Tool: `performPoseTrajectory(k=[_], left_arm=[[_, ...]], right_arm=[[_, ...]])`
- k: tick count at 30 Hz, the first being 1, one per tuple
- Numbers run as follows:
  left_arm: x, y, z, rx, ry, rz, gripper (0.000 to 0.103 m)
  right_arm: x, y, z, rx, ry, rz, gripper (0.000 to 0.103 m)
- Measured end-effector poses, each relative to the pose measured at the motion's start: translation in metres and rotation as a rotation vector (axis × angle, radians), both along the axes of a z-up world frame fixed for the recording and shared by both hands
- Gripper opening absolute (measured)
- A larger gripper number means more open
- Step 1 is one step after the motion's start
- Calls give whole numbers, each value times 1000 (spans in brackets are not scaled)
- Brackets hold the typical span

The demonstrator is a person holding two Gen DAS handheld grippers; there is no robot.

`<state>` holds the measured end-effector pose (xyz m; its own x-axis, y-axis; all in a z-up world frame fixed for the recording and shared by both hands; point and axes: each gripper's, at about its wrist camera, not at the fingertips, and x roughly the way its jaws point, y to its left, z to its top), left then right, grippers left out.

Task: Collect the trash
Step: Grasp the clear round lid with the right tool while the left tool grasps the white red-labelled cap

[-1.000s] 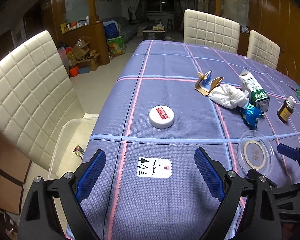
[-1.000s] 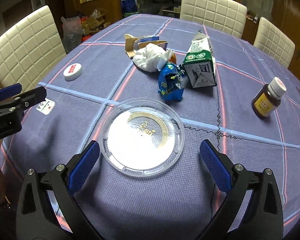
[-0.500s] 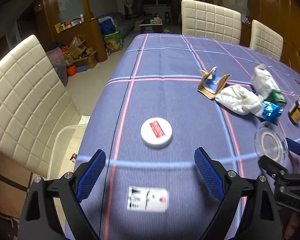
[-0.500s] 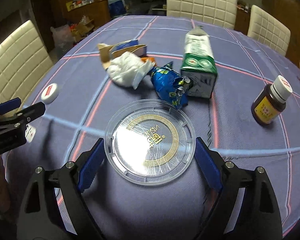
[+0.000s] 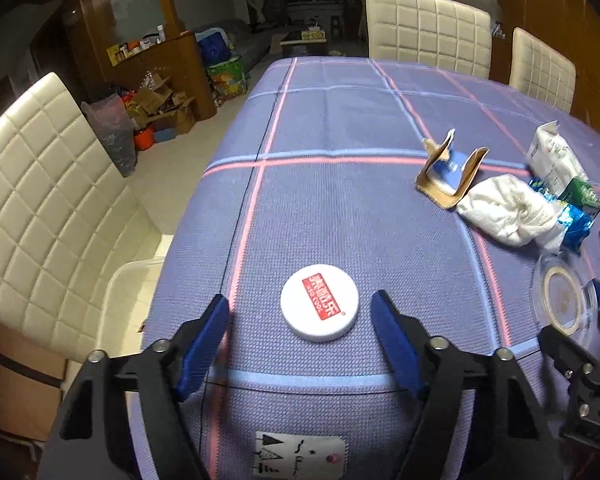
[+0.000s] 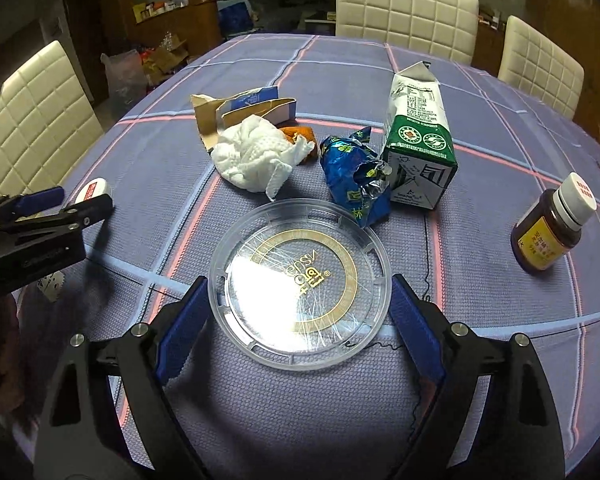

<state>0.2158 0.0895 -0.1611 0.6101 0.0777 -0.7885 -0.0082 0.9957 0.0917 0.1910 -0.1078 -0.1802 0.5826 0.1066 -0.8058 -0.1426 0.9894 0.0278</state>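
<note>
A white round cap [image 5: 319, 307] with a red label lies on the purple checked tablecloth, between the open fingers of my left gripper [image 5: 302, 312]. A clear plastic lid [image 6: 299, 287] with a gold ring lies between the open fingers of my right gripper [image 6: 299, 296], its rim close to both pads. Behind it lie a blue foil wrapper [image 6: 354, 178], a crumpled white tissue [image 6: 256, 156], a torn cardboard box [image 6: 236, 110] and a green-and-white milk carton [image 6: 418, 140]. A brown pill bottle [image 6: 552, 228] stands at the right.
A white paper tag [image 5: 300, 456] lies near the table's front edge. Cream quilted chairs [image 5: 40, 208] stand at the left and far side. A clear plastic bin [image 5: 128, 304] sits on the floor by the left chair. Boxes and bags clutter the floor beyond.
Both grippers moved forward and down. The white cap now sits between the left fingers and the clear lid between the right fingers, which have narrowed around it.
</note>
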Motion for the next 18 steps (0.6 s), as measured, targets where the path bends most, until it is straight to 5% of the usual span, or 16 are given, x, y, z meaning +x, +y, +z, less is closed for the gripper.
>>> performPoseTrajectory(k=[3,18], left_arm=[[-3,-3,2,-10,-4,-31,39],[-49,4,23,-6,-74,-32,39]], right_arm=[[0,-1,0,0,2,-3,87],[-23,14,14,-10,-29,35,87]])
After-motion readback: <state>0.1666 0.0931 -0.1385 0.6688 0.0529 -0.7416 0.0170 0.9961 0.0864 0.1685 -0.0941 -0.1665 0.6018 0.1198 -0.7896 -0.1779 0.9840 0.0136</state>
